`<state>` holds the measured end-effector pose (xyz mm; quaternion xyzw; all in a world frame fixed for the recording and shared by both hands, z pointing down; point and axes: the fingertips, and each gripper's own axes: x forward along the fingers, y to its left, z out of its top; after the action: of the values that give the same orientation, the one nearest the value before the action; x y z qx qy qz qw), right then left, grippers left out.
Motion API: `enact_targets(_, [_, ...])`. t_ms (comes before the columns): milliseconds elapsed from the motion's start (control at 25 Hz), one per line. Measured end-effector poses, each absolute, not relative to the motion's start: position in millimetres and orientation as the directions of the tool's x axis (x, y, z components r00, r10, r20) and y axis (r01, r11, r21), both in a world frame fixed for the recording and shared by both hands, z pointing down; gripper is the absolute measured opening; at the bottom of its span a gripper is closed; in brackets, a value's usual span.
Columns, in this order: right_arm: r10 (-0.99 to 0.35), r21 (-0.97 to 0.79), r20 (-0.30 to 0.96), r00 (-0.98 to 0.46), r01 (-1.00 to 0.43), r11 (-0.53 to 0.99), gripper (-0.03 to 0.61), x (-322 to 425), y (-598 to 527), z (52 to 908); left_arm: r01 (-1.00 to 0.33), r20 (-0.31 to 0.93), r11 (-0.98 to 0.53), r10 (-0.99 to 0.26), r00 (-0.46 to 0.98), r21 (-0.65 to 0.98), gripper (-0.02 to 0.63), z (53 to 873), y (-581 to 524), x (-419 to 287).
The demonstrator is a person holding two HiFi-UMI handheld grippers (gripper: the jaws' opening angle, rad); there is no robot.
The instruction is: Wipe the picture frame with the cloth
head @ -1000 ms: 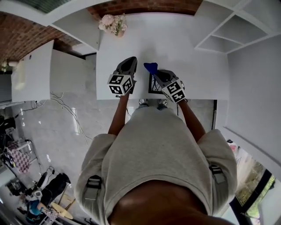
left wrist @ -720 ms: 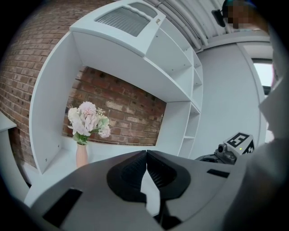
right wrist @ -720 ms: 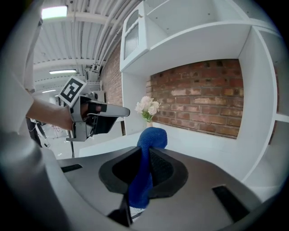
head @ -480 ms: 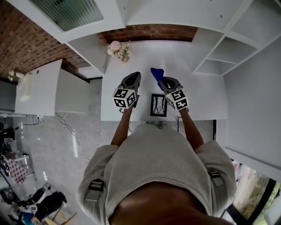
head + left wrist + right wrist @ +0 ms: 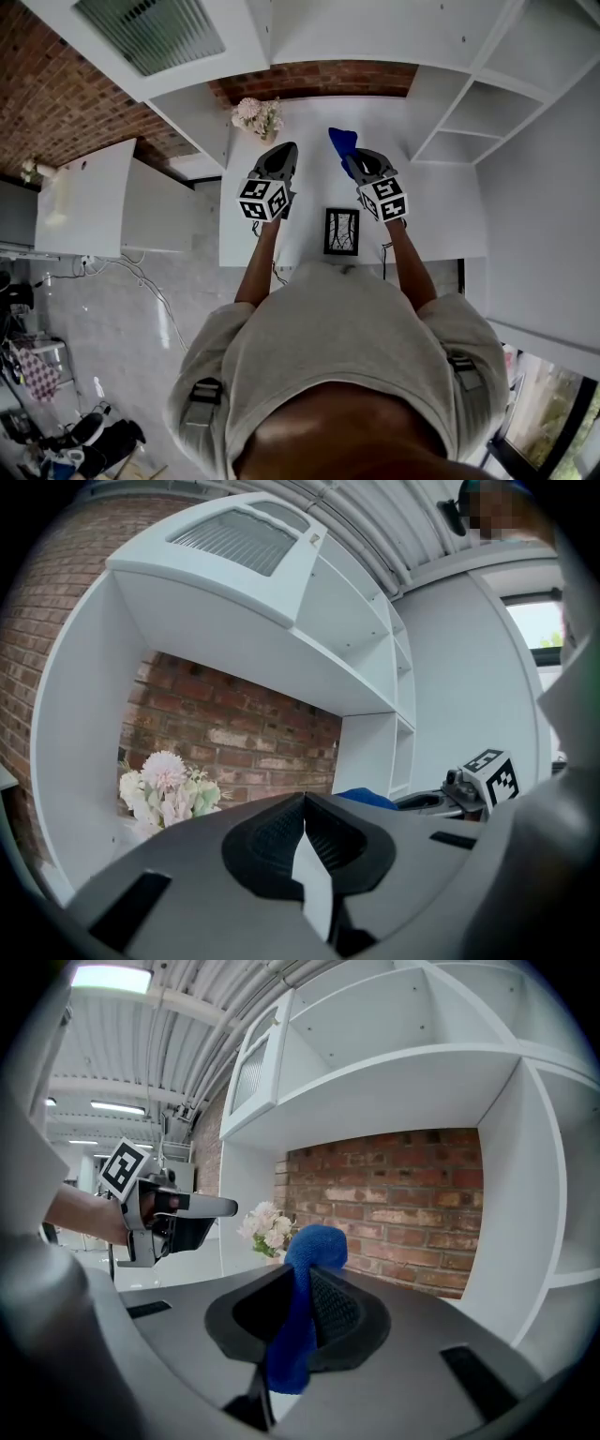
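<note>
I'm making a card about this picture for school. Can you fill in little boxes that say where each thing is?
picture frame: lies flat on the white table, near its front edge, no gripper on it
cloth: blue, pinched in the right gripper
left gripper: jaws together, holding nothing
flowers: at the back of the table, by the brick wall

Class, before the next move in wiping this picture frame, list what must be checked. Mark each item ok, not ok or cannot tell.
1. Blue cloth clamped in right gripper: ok.
2. Left gripper shut and empty, free to steady the frame: ok.
3. Picture frame lies flat and uncovered on the white counter: ok.
4. Cloth touching the frame: not ok; it is held beyond it.
5. Flowers stand apart from the frame: ok.
6. Where the frame is dirty: cannot tell.
</note>
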<state>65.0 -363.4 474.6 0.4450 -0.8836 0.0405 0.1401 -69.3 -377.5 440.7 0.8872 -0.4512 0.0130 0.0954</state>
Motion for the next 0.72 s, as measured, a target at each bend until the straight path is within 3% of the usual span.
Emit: enact_targets(720, [-0.819,0.038,0.227,-0.527,-0.835,0.548,0.061,81.3,-378.6,454.0,-0.819,0.076,-0.563,-0.817,0.572,0.114,0.017,411.1,-390.6,-85.9])
